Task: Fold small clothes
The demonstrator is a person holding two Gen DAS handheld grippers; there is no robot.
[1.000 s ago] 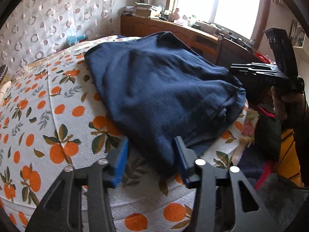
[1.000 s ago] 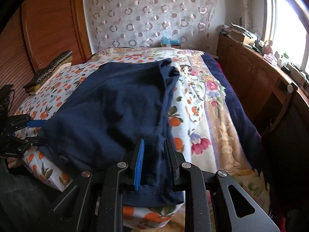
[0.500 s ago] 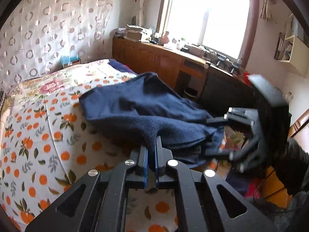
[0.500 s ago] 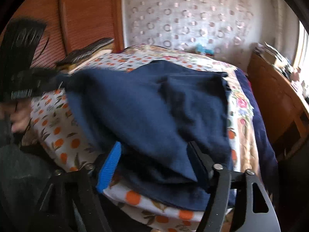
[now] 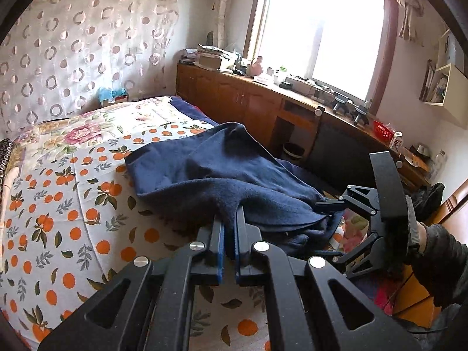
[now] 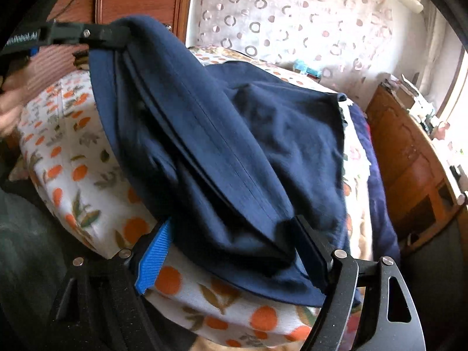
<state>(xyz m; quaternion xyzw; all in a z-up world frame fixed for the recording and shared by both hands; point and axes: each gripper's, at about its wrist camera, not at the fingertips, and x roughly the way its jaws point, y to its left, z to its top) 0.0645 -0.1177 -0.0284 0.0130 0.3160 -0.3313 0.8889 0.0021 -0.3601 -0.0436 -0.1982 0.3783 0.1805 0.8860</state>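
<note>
Left hand-held gripper (image 5: 229,219) pinches navy garment (image 5: 222,169); right hand-held gripper (image 6: 234,242) gapes wide.

The navy garment (image 5: 231,172) is soft matt cloth, fleecy and napped at its near edge, with a smoother weave on its other face (image 6: 239,134). The bedsheet (image 5: 64,204) is matt printed cotton. Both claws, left (image 5: 229,248) and right (image 6: 234,248), are matt black plastic with ribbed blue pads (image 6: 153,259) and shiny metal screws. The far cabinet (image 5: 239,102) is glossy wood.
</note>
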